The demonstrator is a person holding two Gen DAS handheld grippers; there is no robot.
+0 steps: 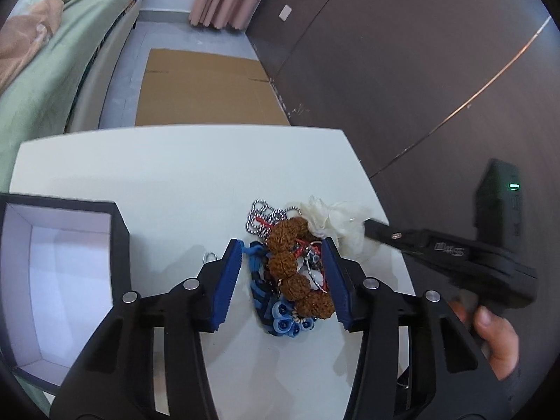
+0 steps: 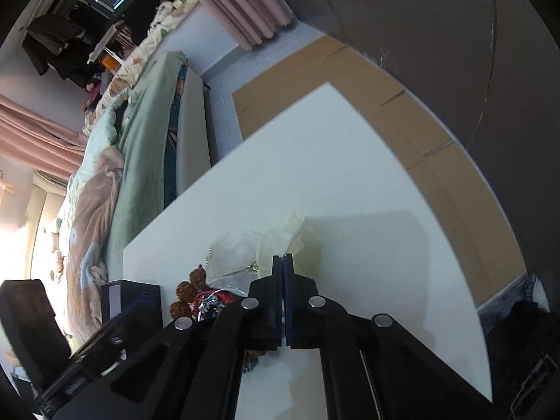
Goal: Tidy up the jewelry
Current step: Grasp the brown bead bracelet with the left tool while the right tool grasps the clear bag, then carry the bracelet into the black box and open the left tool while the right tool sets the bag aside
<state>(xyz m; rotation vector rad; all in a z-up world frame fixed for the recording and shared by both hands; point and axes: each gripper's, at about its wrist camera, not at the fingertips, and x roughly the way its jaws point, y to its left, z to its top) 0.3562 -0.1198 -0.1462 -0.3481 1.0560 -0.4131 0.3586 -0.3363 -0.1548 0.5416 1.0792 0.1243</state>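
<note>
The left claw (image 1: pixel 281 273) stands half open around the jewelry pile (image 1: pixel 290 276); the right claw (image 2: pixel 282 262) pinches the organza pouch (image 2: pixel 280 241); tangled chains could drag everything out together

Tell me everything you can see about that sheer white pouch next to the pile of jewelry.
The sheer pouch is off-white, gauzy fabric like organza, crumpled and lying on the white table at the far right edge of the jewelry pile. It touches the brown bead strand. The right gripper is shut, its tips pinching the pouch's fabric. Any contents are unclear.
</note>
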